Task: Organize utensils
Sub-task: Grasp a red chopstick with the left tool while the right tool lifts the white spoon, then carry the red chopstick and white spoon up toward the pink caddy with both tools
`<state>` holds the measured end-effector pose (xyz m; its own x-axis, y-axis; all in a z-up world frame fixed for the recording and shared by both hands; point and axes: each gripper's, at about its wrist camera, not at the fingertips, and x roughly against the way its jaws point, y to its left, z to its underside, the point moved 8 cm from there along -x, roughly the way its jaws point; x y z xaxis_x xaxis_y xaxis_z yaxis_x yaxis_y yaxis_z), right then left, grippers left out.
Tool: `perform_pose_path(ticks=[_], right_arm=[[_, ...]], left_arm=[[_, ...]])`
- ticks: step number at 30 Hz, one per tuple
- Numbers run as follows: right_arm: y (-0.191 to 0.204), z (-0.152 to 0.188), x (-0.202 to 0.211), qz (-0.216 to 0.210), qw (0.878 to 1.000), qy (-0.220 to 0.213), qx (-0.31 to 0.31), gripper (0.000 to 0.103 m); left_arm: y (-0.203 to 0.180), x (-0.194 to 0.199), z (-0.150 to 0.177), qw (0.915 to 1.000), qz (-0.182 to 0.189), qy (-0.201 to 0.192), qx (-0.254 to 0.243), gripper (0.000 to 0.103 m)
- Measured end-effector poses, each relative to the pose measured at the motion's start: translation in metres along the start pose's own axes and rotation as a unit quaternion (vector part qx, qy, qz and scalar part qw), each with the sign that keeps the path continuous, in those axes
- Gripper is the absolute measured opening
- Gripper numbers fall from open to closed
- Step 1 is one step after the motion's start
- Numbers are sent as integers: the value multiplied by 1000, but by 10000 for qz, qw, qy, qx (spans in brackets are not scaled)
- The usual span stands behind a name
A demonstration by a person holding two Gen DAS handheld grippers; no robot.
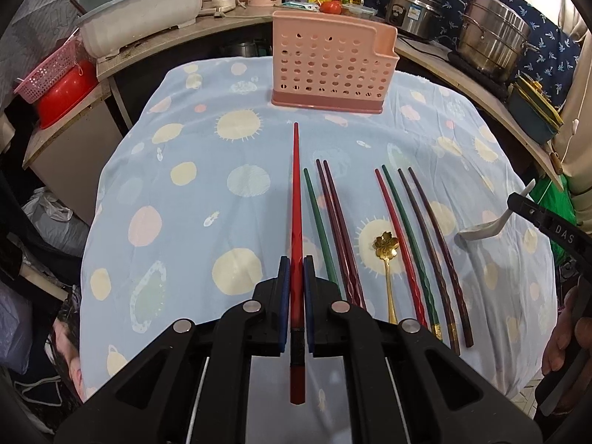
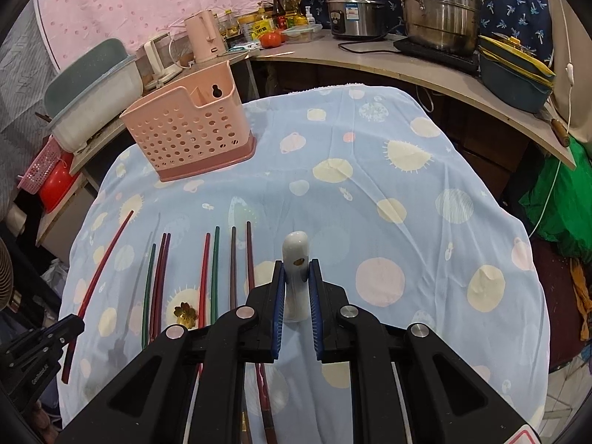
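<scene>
My left gripper (image 1: 296, 277) has its blue-padded fingers (image 1: 284, 288) closed on a red chopstick (image 1: 296, 199), which points straight ahead toward the pink perforated holder (image 1: 325, 63) standing at the far side of the bench (image 1: 177, 222). My right gripper (image 2: 298, 281) clamps the handle of a white ceramic spoon (image 2: 295, 259); from the left wrist view its bowl (image 1: 477, 231) hangs just over the cloth at the right. Still lying on the blue dotted cloth are a green chopstick (image 1: 320, 229) and two dark purple ones (image 1: 338, 229) close together, then a gold flower-shaped spoon (image 1: 386, 255), and to its right another red (image 1: 397, 240), a green (image 1: 409, 244) and two dark brown chopsticks (image 1: 436, 248), all roughly parallel.
</scene>
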<state>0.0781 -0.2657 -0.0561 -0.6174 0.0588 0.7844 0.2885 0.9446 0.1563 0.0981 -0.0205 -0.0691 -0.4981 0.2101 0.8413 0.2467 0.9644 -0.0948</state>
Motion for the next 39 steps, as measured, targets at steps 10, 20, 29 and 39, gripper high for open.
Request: perform_pose_path(ticks=[10,20,29,39], right_arm=[[-3,13,-2,-12,9999,111,-6,12],[-2,31,-2,-8,9997,224,57,11],[-1,37,-1,-21,9997,229,60,11],[1,36,5,-69,9998,165,73,10]], left_arm=[[3,-20,44,9984,131,544,57,7],[13,-24,77,9965,63,803,232,9],[18,-22,91,9961,23,857,221,10],[17,-11,91,9968,31,788,158,7]])
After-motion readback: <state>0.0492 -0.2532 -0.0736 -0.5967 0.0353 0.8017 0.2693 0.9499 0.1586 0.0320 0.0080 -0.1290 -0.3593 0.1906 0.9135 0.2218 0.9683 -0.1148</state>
